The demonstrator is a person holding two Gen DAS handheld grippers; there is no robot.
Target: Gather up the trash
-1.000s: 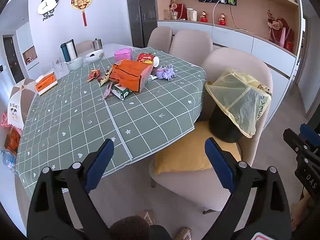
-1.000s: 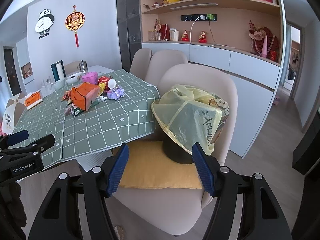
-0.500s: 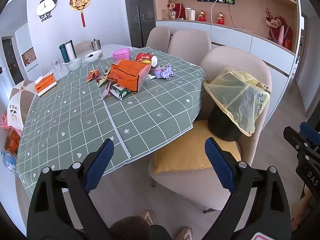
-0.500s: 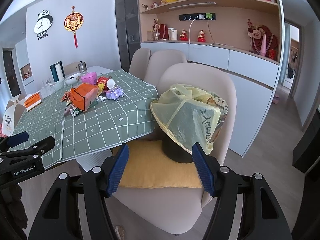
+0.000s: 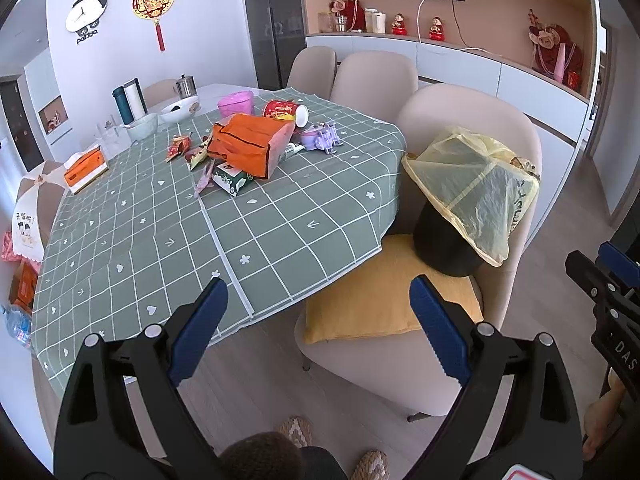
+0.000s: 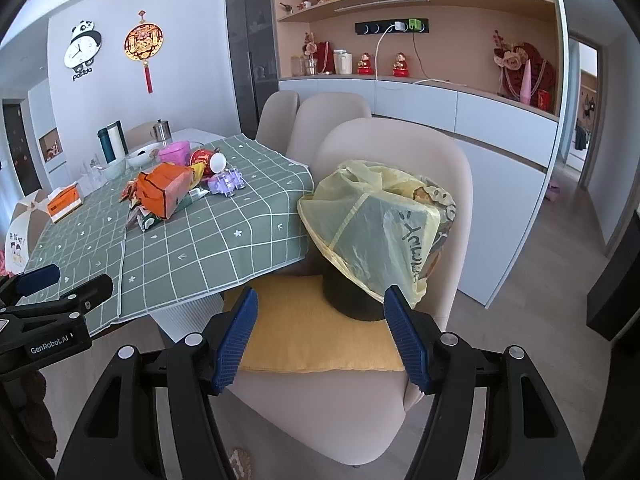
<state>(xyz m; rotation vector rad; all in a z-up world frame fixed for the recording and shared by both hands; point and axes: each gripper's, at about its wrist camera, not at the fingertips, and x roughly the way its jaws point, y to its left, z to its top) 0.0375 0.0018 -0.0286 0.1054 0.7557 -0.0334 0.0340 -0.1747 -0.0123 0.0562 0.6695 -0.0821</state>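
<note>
Two hand-held claws hang in the air short of a dining table (image 5: 280, 240) covered by a green checked cloth. The left claw (image 5: 318, 326) is spread wide with nothing between its blue pads, and the right claw (image 6: 320, 334) is spread the same way, also empty. The trash sits in a loose heap at about 12 o'clock from the left claw, far across the table: an orange carton (image 5: 250, 148) lying on its side, a small green box (image 5: 232, 180) touching its near edge, bright snack wrappers (image 5: 180, 148) just beside it at 10 o'clock, and a red cup (image 5: 284, 110) tipped over behind it. A purple toy (image 5: 322, 138) sits near the heap at 1 o'clock, and bowls, a tissue box and flasks stand beyond it. At 2 o'clock from the left claw, and straight ahead of the right one, a black bin (image 6: 352, 296) lined with a yellow bag (image 6: 376, 224) stands on a yellow cushion (image 6: 304, 336) on a chair (image 6: 400, 148). Several things look risky from here. The bin rests on soft padding, so a push while dropping trash in could tip it off the seat. The bag appears to drape over the bin mouth, so trash may slide off rather than fall inside. The wrappers lie flat and thin, so a claw closing on them may also pinch the cloth and drag it. The toy and bowls nearby could be mistaken for trash or knocked during a long reach.
</note>
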